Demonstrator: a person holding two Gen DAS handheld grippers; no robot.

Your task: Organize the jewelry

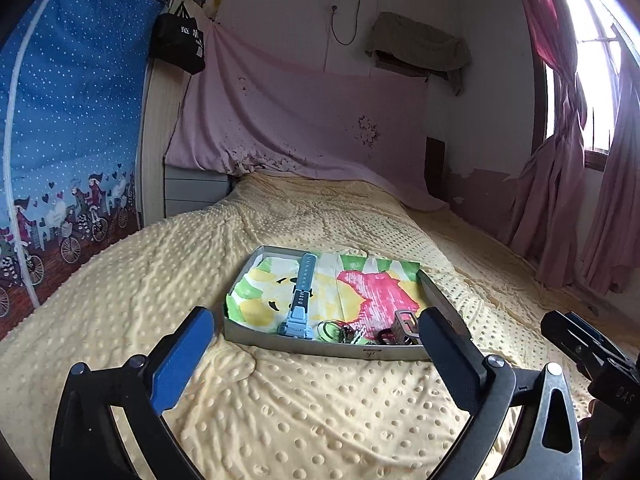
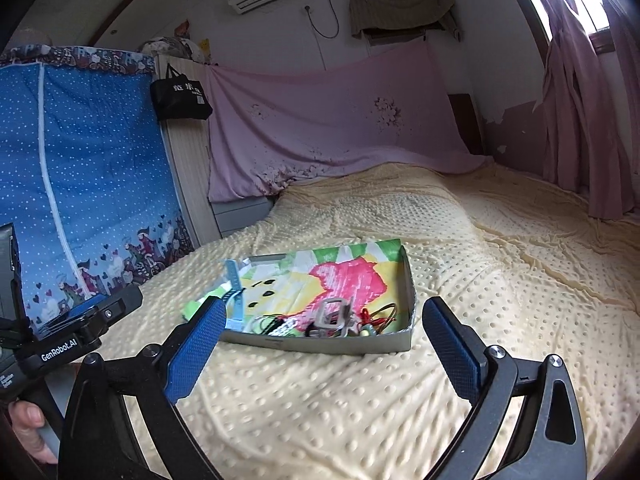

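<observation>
Hovering over the yellow dotted blanket (image 1: 320, 400), we are holding both grippers just short of a shallow grey tray (image 1: 320, 347). Our left gripper (image 1: 316, 344) is spreading its jaws wide with nothing between them, and our right gripper (image 2: 324, 336) is doing the same. The tray is lying on the blanket, lined with a bright cartoon cloth (image 1: 360, 288). Inside it, a pale blue watch strap (image 1: 301, 296) is stretching from near edge toward far edge, and along the near wall a green ring (image 1: 329, 330), a tangle of small trinkets (image 2: 280, 326) and a silver buckle (image 2: 334, 312) are sitting close together.
</observation>
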